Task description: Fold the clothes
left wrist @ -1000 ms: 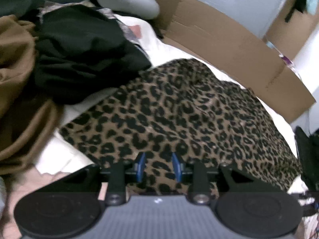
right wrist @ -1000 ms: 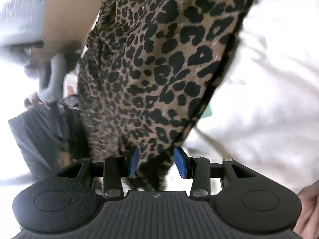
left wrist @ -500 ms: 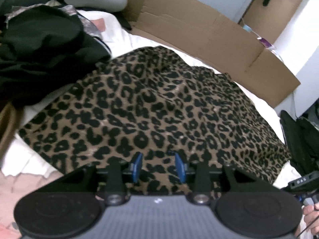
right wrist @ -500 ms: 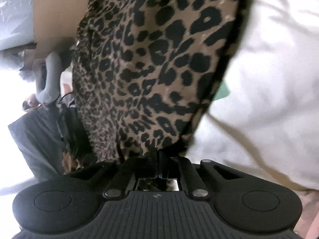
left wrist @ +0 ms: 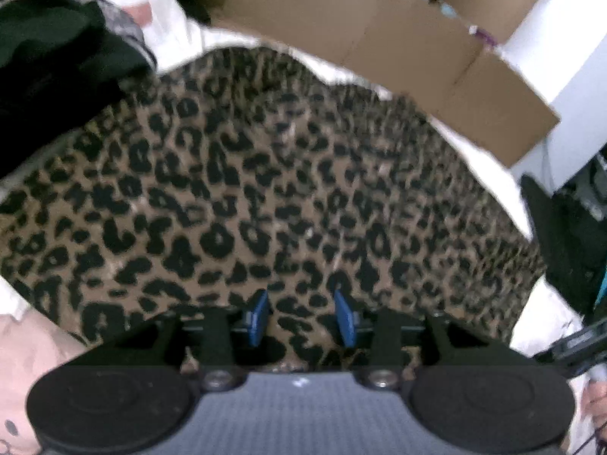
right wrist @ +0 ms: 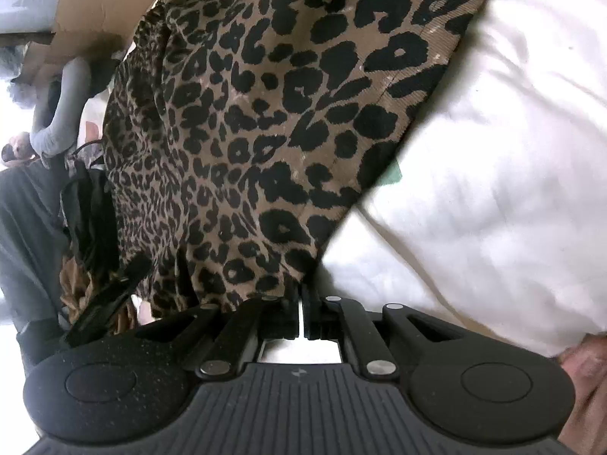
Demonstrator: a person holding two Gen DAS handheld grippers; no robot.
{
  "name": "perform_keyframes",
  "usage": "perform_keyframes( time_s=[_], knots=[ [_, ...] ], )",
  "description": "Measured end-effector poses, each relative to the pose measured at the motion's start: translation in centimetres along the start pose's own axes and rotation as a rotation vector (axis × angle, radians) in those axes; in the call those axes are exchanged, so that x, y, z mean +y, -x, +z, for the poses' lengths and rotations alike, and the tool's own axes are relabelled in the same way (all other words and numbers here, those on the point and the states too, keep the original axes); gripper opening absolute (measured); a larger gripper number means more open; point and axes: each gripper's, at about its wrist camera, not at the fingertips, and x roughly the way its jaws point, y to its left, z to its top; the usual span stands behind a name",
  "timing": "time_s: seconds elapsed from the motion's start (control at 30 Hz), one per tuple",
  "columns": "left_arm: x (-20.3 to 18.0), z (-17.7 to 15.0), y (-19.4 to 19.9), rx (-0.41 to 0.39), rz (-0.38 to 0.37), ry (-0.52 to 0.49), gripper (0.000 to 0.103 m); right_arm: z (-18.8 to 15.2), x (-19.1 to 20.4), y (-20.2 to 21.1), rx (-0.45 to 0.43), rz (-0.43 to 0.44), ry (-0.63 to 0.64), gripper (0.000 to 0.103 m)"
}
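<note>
A leopard-print garment (left wrist: 265, 189) lies spread over a white bed sheet (left wrist: 538, 318) and fills most of the left wrist view. My left gripper (left wrist: 301, 316) is open just over the garment's near edge, with the fabric showing between its blue pads (left wrist: 258, 314). In the right wrist view the same leopard-print garment (right wrist: 273, 113) runs away from the camera across the white sheet (right wrist: 493, 170). My right gripper (right wrist: 303, 303) is shut on a corner of its near hem, and the cloth bunches at the closed fingers.
A heap of dark clothes (left wrist: 57, 60) sits at the left. Flattened cardboard (left wrist: 379, 45) lies along the far side of the bed. A black bag (left wrist: 561, 235) stands at the right. Pink fabric (left wrist: 22, 360) is at the lower left. A grey sleeve (right wrist: 60, 110) shows far left.
My right gripper went from open around the hem to shut on it. My left gripper has moved forward over the garment and stays open.
</note>
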Motion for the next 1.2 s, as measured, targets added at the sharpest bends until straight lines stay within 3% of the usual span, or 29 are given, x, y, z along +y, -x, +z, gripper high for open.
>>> perform_keyframes(
  time_s=[0.13,0.2,0.33,0.4,0.63,0.87,1.0,1.17,1.2],
  knots=[
    [-0.5,-0.1,-0.3,0.024,0.024,-0.056,0.042,0.3,1.0,2.0,-0.019,0.049,0.085,0.006],
    [-0.5,0.7,0.0,0.004,0.030,-0.071,0.043,0.5,1.6,3.0,-0.032,0.075,0.131,0.013],
    [-0.6,2.3,0.5,-0.036,0.043,-0.100,0.048,2.1,2.9,4.8,-0.087,0.082,0.219,0.013],
    [-0.6,3.1,0.8,-0.055,0.050,-0.115,0.055,3.0,3.4,5.3,-0.121,0.053,0.257,0.013],
    [-0.6,6.5,0.2,-0.107,0.082,-0.180,0.055,5.4,5.2,5.3,-0.279,-0.139,0.440,0.013],
    [0.6,10.3,-1.0,-0.166,0.153,-0.195,0.055,7.2,7.1,5.0,-0.390,-0.276,0.610,0.014],
    [1.1,11.9,-1.5,-0.186,0.198,-0.236,0.055,8.4,7.5,4.8,-0.374,-0.282,0.642,0.014],
    [2.3,12.8,-3.5,-0.145,0.218,-0.250,0.054,9.4,7.0,3.7,-0.371,-0.340,0.690,0.014],
    [2.7,12.7,-4.0,-0.143,0.226,-0.249,0.049,9.8,6.6,3.5,-0.370,-0.359,0.692,0.014]
  ],
)
